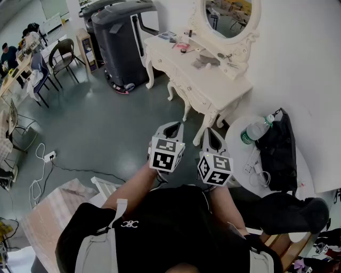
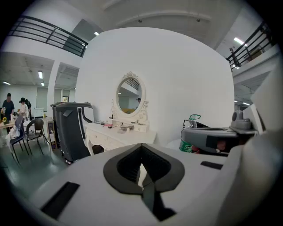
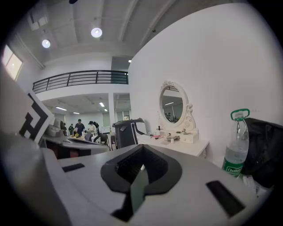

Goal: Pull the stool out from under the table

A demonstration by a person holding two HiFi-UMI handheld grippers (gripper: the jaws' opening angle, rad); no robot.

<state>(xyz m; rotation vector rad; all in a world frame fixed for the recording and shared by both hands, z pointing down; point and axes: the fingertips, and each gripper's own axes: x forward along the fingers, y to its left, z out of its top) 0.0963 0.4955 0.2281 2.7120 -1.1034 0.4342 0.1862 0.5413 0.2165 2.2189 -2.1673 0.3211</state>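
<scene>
Far to the left of the jaws, across the grey floor, some dark chairs point(image 1: 64, 53) stand at a long table with people around it. Ahead of the jaws and still to their left stands a big black and grey machine point(image 1: 120, 40), just beside the left end of the dressing table point(image 1: 216, 81).

The left gripper point(image 1: 173, 126) is held in the air in front of the person's body and points a little downward toward the dressing table. Its jaws are together and nothing is between them. The right gripper point(image 1: 209, 131) is just beside it, at nearly the same height. Its jaws also are together, with nothing between them. Both are well apart from the table.

The cream dressing table stands against the white wall, straight ahead of both pairs of jaws. It carries an oval mirror point(image 1: 229, 16) and some small items on its top. The stool I cannot make out in any view. The space under the table top, ahead of the jaws, is dark in the left gripper view.

To the right of the right jaws, near them, is a round white table point(image 1: 238, 155). On it stand a water bottle point(image 1: 257, 129) with a green cap and a black bag point(image 1: 278, 149), the bottle touching the bag's side.
</scene>
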